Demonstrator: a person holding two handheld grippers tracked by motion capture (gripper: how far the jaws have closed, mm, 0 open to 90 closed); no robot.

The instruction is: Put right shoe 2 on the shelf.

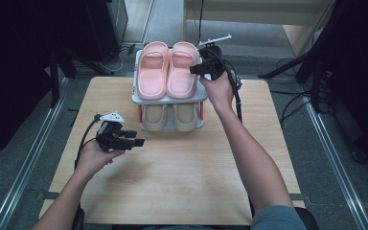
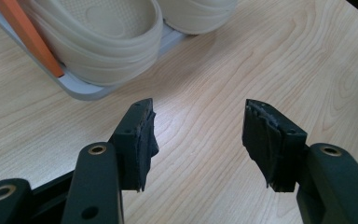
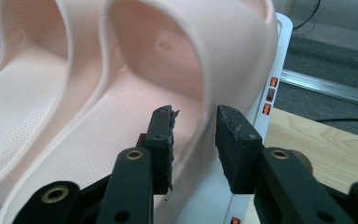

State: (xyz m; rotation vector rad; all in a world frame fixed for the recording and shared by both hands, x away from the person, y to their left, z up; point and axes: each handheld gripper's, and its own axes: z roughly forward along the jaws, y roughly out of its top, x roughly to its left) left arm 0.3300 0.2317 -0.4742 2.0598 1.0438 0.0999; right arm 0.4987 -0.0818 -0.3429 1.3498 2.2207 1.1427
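A grey two-tier plastic shoe rack [image 1: 136, 91] with orange uprights stands at the far edge of the light wooden table [image 1: 182, 167]. Its top shelf carries a pair of pink rubber slides [image 1: 167, 69], its lower shelf a pair of beige rubber slides [image 1: 168, 116]. The right gripper [image 1: 195, 70] straddles the outer side wall of the right pink slide [image 3: 200, 70], jaws parted, pads off the rubber. The left gripper [image 1: 135, 138] hangs wide open and empty above the table's left side, near the rack's lower shelf.
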